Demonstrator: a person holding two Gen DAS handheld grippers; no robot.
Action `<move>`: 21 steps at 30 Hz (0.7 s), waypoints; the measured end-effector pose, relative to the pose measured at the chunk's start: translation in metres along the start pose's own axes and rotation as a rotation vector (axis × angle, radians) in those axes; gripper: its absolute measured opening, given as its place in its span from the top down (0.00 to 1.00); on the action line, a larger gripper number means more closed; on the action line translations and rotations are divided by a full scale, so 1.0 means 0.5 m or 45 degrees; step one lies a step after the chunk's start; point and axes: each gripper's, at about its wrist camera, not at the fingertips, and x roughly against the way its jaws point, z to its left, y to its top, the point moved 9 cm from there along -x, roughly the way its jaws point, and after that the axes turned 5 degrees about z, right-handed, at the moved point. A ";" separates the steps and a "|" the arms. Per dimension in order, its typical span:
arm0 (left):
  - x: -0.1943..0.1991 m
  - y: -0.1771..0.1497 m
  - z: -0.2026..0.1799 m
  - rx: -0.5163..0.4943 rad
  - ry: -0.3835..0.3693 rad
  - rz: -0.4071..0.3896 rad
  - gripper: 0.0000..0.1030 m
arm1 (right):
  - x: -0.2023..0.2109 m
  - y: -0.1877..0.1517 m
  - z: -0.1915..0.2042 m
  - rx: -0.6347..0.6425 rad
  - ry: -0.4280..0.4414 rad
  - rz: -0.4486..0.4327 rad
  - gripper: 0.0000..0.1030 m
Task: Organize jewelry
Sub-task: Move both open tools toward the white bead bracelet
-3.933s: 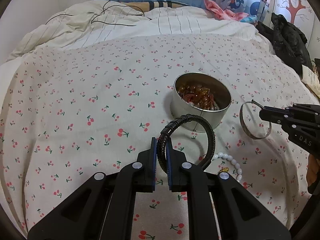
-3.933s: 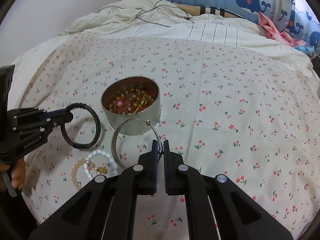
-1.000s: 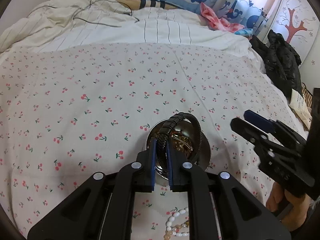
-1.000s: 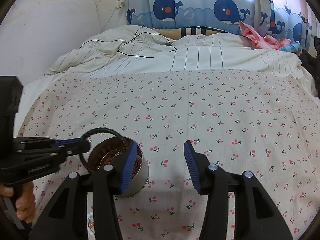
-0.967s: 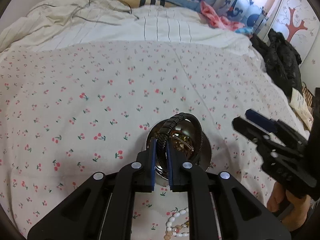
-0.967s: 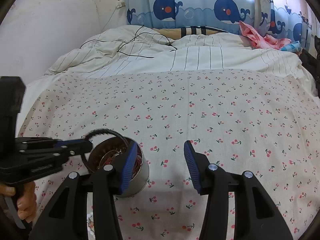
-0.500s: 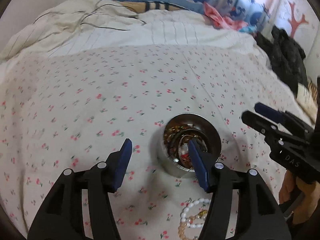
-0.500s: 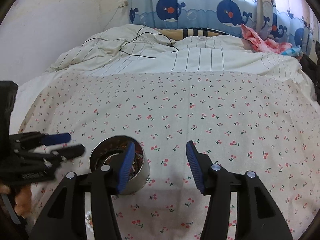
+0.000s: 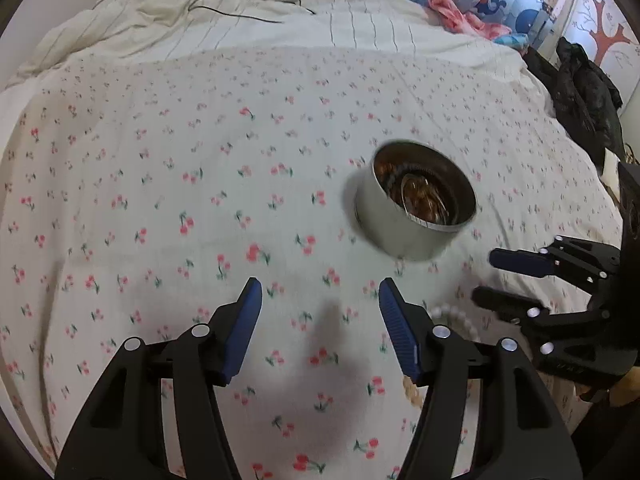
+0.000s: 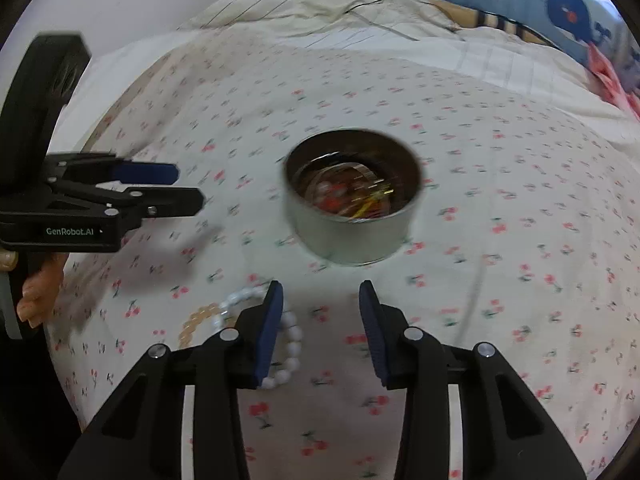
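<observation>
A round metal tin (image 9: 400, 232) stands on the cherry-print bedspread and holds several bracelets; it also shows in the right wrist view (image 10: 352, 236). My left gripper (image 9: 320, 320) is open and empty, to the near left of the tin. My right gripper (image 10: 320, 320) is open and empty, just in front of the tin. A white bead bracelet (image 10: 290, 340) and a tan bead bracelet (image 10: 194, 322) lie on the spread by the right gripper's left finger. The white beads also show in the left wrist view (image 9: 454, 316), between the two grippers.
A rumpled white duvet with black cables (image 9: 224, 4) lies at the far end of the bed. Black clothing (image 9: 580, 96) is piled at the right edge. The bedspread (image 9: 160, 184) stretches wide to the left of the tin.
My left gripper opened and dropped the black braided bracelet into the tin. Both grippers then drew back and lower, towards the bead bracelets in front of the tin.
</observation>
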 end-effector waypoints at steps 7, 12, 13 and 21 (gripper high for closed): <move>0.001 -0.063 -0.050 -0.126 -0.034 0.041 0.43 | -0.038 -0.028 0.022 0.093 -0.186 0.065 0.62; -0.030 -0.100 -0.092 -0.221 -0.036 0.107 0.43 | -0.062 -0.033 0.015 0.108 -0.273 0.086 0.61; -0.037 -0.105 -0.094 -0.237 -0.004 0.116 0.43 | -0.060 -0.034 0.014 0.109 -0.285 0.084 0.61; -0.043 -0.106 -0.028 -0.205 0.151 0.130 0.43 | -0.030 -0.065 -0.068 0.088 -0.508 0.133 0.57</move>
